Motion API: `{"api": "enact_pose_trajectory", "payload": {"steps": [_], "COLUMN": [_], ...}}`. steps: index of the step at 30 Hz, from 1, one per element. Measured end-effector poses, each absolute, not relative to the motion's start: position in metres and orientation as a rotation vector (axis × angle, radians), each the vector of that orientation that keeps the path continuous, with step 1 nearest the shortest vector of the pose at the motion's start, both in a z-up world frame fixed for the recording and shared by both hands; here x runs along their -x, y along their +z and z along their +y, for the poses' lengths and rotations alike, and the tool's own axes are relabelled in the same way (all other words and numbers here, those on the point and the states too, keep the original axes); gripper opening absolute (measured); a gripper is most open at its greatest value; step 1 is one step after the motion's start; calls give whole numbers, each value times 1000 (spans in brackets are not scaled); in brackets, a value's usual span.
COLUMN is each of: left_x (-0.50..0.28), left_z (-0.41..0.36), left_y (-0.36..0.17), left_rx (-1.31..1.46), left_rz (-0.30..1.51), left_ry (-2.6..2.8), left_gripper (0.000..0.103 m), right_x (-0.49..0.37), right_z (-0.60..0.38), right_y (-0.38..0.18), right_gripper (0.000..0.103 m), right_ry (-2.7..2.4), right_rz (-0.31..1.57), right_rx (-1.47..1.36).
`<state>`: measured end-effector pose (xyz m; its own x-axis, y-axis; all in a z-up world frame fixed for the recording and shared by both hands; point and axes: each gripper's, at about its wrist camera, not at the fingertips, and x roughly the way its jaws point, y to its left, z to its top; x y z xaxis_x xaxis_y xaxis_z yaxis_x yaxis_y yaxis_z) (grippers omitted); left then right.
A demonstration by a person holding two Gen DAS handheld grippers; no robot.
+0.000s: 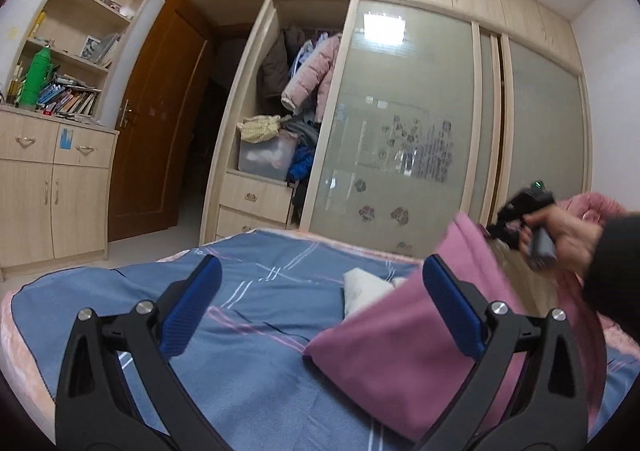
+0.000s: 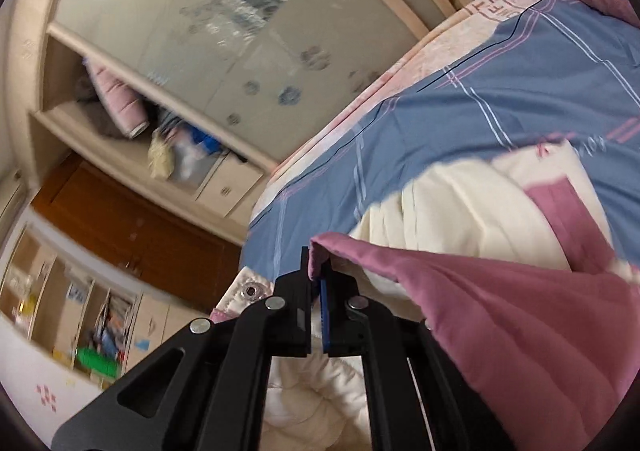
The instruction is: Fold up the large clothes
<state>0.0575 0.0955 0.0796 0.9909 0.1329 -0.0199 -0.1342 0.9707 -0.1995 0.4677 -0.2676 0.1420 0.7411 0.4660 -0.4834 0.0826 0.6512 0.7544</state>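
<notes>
A large mauve padded garment (image 1: pixel 400 351) with a cream lining (image 1: pixel 364 287) lies on the blue checked bedsheet (image 1: pixel 256 291). In the left wrist view my left gripper (image 1: pixel 320 307) is open above the bed with nothing between its blue pads; the garment lies just beyond its right finger. At the right a hand holds my right gripper (image 1: pixel 496 229), which lifts an edge of the garment. In the right wrist view my right gripper (image 2: pixel 317 271) is shut on a corner of the mauve garment (image 2: pixel 500 311), and the cream lining (image 2: pixel 460 203) shows beneath it.
A wardrobe with frosted sliding doors (image 1: pixel 400 123) stands behind the bed, its open section holding hanging coats (image 1: pixel 308 75) and a plastic box (image 1: pixel 266 157). A brown door (image 1: pixel 160 111) and a shelf cabinet (image 1: pixel 52 171) are at the left. Pink bedding (image 1: pixel 592 207) lies at the right.
</notes>
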Motion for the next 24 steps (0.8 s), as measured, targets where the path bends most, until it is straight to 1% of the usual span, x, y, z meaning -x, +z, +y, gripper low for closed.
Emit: {"api": "enact_pose_trajectory", "payload": {"steps": [5,7,11,13,15,16,17,18,19,21,22,24], "left_x": [-90,-102,-119,-124,-128,-129,-129,-129,-129,-127,-123,-115], "left_z": [92,93,94,90,84,82,79,77,72,65,62,54], "left_y": [68,63,60,60,59,58,58,59,59,60,61,63], "left_rx": [177,186,190,176,169,164,156,149,137,119,113,96], "left_rz": [93,127,161,174,190,196,201,201,201,204,197,177], "left_ry": [132,131,134,128,114,107,96,87,74,48,32,5], "left_gripper": [101,101,101,101,101,101,101,101,101,101,101,101], "right_x": [-551,-577,-597,-593,-588,-580,-574,-560,-543,-504,-490,-424], "right_z": [-271,-264,-255,-258,-260,-263,-265,-268,-270,-270,-271,-274], "right_y": [93,58,0,-8,-1,13,22,43,66,110,122,162], "right_gripper": [3,3,4,5,11,20,33,84,102,102,102,102], "right_ry": [139,106,68,74,105,138,163,232,297,433,481,568], "right_rz": [812,879,941,929,930,934,928,901,858,795,771,668], "right_rx": [-877,-851,-852,-893,-901,-897,-901,-916,-920,-875,-865,-789]}}
